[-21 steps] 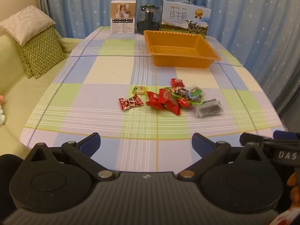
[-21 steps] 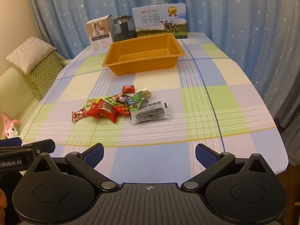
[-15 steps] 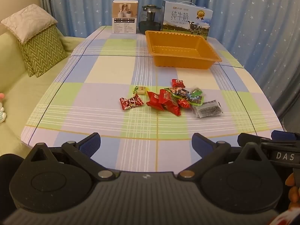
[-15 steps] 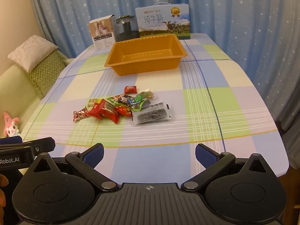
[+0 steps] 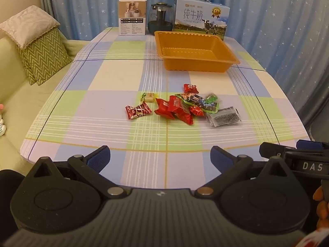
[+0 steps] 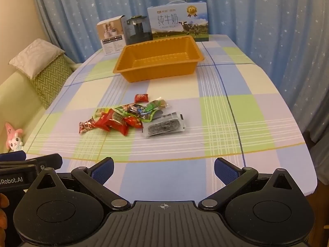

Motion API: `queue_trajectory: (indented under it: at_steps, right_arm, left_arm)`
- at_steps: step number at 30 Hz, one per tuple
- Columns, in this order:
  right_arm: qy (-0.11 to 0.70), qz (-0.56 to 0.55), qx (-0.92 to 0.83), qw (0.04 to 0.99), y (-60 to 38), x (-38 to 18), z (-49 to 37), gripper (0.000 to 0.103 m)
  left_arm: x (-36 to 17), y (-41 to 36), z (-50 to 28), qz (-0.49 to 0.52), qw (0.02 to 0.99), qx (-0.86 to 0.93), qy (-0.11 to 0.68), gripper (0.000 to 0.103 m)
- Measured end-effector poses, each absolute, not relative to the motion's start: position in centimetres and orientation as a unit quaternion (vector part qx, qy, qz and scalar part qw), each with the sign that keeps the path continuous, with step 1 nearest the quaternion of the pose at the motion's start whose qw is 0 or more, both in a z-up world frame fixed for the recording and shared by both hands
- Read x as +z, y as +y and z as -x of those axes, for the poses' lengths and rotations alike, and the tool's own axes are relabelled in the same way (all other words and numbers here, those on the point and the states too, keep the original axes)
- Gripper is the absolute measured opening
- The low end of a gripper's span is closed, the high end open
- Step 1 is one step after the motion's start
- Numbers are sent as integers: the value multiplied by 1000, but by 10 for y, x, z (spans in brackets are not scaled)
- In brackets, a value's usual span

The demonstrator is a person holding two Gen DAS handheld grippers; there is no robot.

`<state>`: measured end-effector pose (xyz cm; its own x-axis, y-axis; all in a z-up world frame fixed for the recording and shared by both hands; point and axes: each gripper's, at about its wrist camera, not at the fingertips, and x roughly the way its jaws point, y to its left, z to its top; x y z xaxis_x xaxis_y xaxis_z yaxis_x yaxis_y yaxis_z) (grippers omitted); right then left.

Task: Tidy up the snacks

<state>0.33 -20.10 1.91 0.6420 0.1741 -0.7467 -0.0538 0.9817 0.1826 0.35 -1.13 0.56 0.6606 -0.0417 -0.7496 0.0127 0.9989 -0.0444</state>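
Observation:
A pile of wrapped snacks (image 5: 181,107) lies mid-table on the checked cloth: red candies, green packets and a clear sachet with dark contents (image 5: 225,117). The same snack pile (image 6: 131,119) and sachet (image 6: 164,125) show in the right wrist view. Behind them stands an empty orange tray (image 5: 195,61) (image 6: 160,73). My left gripper (image 5: 160,156) hovers over the table's near edge, open, nothing between its blue pads. My right gripper (image 6: 163,168) is likewise open and empty, short of the snacks. Each gripper shows at the edge of the other's view.
A white box (image 5: 132,16), a dark glass jar (image 5: 161,17) and a milk carton (image 5: 201,17) stand at the table's far end before blue star curtains. A green sofa with cushions (image 5: 41,55) lies left; a pink plush toy (image 6: 13,138) sits on it.
Both grippers have drifted slightly forward toward the table; the snacks and tray sit a little nearer in view. Jaws stay wide apart and nothing on the table has moved.

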Motion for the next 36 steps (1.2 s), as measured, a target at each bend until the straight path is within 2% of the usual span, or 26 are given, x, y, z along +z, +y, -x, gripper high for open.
queue_trajectory:
  at_steps: [36]
  right_arm:
    - [417, -59, 53, 906, -183, 21, 5, 103]
  left_arm:
    - [2, 7, 0, 41, 916, -34, 397, 103]
